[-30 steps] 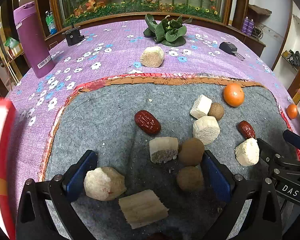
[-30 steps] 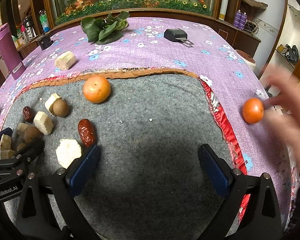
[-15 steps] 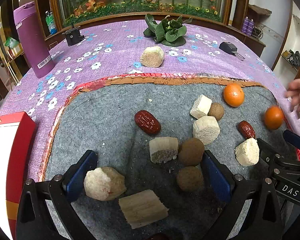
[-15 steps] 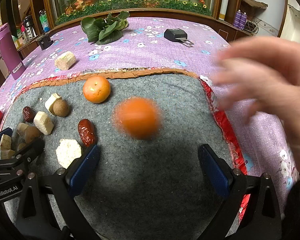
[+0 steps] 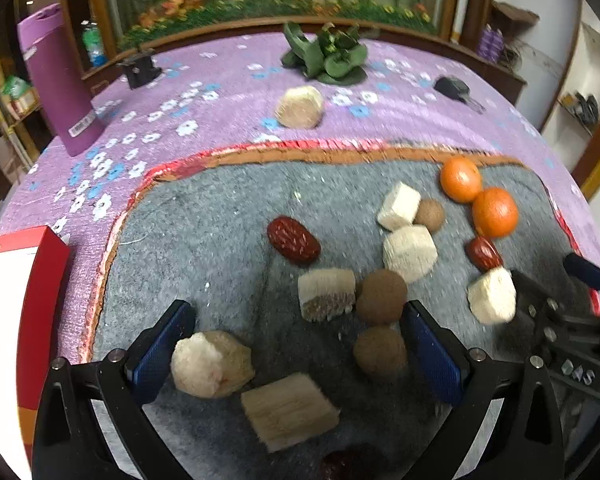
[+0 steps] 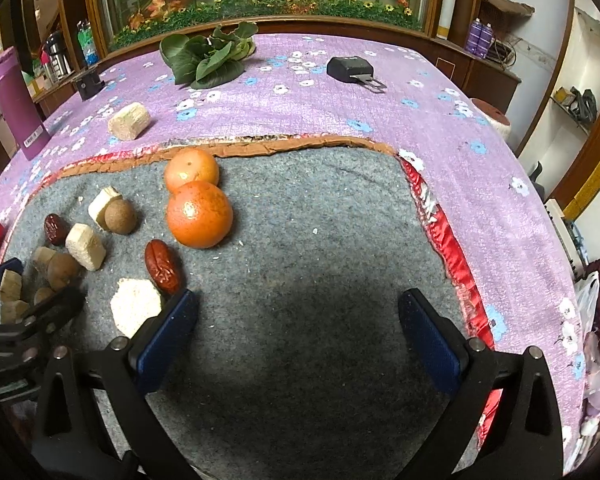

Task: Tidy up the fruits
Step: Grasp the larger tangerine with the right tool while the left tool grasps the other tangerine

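Left claw point(image 5: 296, 354) is spread wide and low over the grey felt mat point(image 5: 220, 220), not pinching anything. Sitting loose between its blue fingers point(image 5: 162, 346): a pale lumpy chunk point(image 5: 210, 364) right by the left finger, a tan fibrous block point(image 5: 288, 410) closer to the camera, and a brown round fruit point(image 5: 380, 350) just inside the right finger. Past the tips there's another brown ball point(image 5: 382, 292) touching a cut cane piece point(image 5: 327, 294), then a red date point(image 5: 293, 240) and two more pale cubes with a small brown ball tucked beside the far one.

Right claw point(image 6: 298, 334) is also spread, hovering over a bare patch of the mat with nothing between its fingers. Its left finger point(image 6: 168, 336) sits just beside a pale hexagonal chunk point(image 6: 135, 306) and a second red date point(image 6: 163, 266). Further out, the near orange point(image 6: 199, 220) is touching the far orange point(image 6: 192, 170), both on the mat near its orange-trimmed far edge.

Out past the mat, on the purple flowered cloth of the worktop point(image 6: 300, 108): one stray cane piece point(image 6: 129, 121), a bunch of leafy greens point(image 6: 208, 58), a black car key point(image 6: 352, 70), and a purple bottle point(image 5: 60, 80) off to the left. A red and white box point(image 5: 16, 312) sits at the left edge in the left wrist view, which is a bit blurry.
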Tool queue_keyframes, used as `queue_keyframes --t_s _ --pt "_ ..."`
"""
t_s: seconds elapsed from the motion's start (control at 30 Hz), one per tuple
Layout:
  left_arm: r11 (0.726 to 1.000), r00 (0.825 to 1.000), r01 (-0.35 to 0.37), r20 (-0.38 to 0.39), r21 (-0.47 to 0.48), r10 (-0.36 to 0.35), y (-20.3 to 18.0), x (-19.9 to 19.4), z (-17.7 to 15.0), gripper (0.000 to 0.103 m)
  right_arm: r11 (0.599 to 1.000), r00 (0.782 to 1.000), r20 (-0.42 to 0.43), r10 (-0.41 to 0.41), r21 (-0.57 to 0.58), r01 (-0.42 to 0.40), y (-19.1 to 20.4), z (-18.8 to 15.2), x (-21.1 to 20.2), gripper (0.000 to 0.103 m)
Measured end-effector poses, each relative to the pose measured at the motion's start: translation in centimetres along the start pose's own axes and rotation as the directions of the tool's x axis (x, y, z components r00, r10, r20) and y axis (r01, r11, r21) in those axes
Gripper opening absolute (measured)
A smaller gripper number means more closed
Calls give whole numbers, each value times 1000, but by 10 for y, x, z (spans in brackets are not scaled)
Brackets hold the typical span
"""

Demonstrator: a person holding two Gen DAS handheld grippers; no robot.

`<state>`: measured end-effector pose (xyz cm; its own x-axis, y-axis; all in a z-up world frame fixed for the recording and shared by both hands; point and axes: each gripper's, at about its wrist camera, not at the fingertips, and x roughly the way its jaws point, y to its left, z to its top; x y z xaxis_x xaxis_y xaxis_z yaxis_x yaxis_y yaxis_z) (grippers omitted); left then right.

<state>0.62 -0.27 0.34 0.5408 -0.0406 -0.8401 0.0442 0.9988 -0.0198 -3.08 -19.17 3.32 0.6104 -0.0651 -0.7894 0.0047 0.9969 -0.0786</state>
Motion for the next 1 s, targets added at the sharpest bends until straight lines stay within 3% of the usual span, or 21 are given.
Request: queue_keyframes --t_s 0.07,0.17,0.23,0.3,0.4,0.5,0.6,0.67,0.73,0.8,0.9,1.0 --pt "999 1000 18 18 -37 -18 12 -15 -5 102 1000 1000 0 0 0 0 0 -1 0 101" --pt "999 983 1 186 -37 6 22 -49 -24 102 1000 1000 -6 -6 -8 6 2 -1 1 101" --pt "998 982 -60 180 19 55 23 -71 -35 102 999 999 -38 -7 -42 6 3 3 5 101" --pt "994 984 -88 158 61 77 25 -88 -46 102 992 990 -107 90 -75 -98 -3 4 4 100" --pt "985 984 -118 149 125 99 28 -103 -68 102 968 968 -56 244 -53 -247 -20 4 -23 100" --pt "980 978 -120 185 156 90 29 -105 -83 102 932 931 -49 361 -27 -362 -35 17 -39 100" --pt "988 982 -110 167 109 91 33 -99 -78 102 901 900 -45 434 37 -432 -37 35 -33 100" --pt "995 987 -70 151 75 58 32 -95 -77 102 897 896 -50 442 57 -439 -33 44 -20 100" --pt "998 993 -21 121 52 15 28 -90 -75 102 888 885 -82 459 89 -452 -24 53 -3 95" --pt "999 994 -12 108 36 8 24 -87 -71 102 870 864 -116 491 119 -478 -16 58 9 73" --pt "999 995 -41 90 11 40 22 -81 -61 102 872 860 -158 486 152 -465 -6 62 25 69" --pt "1000 997 -10 78 -19 11 21 -77 -51 102 875 861 -167 480 163 -456 -2 61 36 60"
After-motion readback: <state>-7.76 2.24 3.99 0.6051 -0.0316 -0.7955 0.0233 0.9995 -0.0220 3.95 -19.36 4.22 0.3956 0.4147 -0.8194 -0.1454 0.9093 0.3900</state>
